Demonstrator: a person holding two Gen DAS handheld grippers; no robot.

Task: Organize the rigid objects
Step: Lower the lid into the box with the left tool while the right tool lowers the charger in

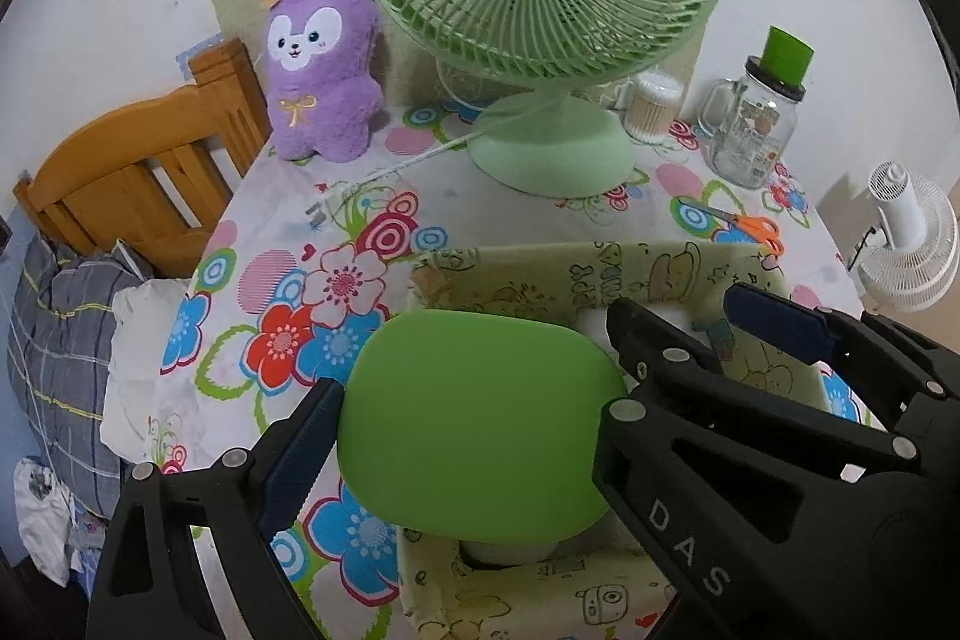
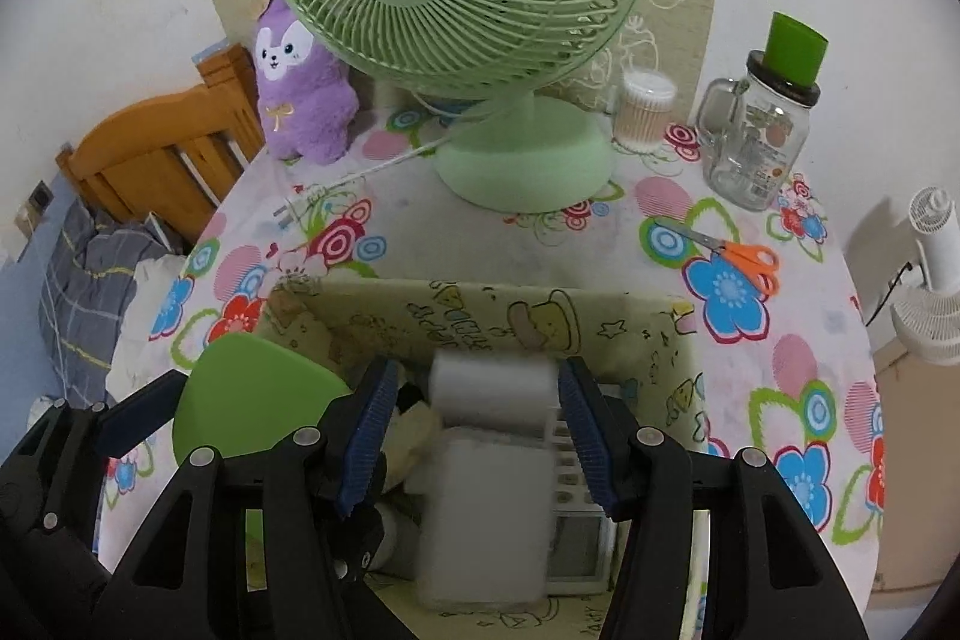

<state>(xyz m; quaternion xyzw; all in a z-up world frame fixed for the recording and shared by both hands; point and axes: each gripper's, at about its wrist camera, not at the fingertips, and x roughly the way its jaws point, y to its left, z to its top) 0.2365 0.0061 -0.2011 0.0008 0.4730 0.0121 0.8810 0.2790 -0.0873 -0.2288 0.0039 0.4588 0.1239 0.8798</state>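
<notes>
Green lid point(image 1: 480, 418): pinched between left gripper point(image 1: 474, 400) fingers, over fabric bin point(image 1: 600, 268).
White block point(image 2: 489, 388): between right gripper point(image 2: 477, 430) fingers; contact unclear.

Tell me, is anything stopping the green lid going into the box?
Maybe. The flat rounded green plastic lid hangs over the cartoon-print fabric box, but the right tongs and a blurry white block fill its middle.
</notes>
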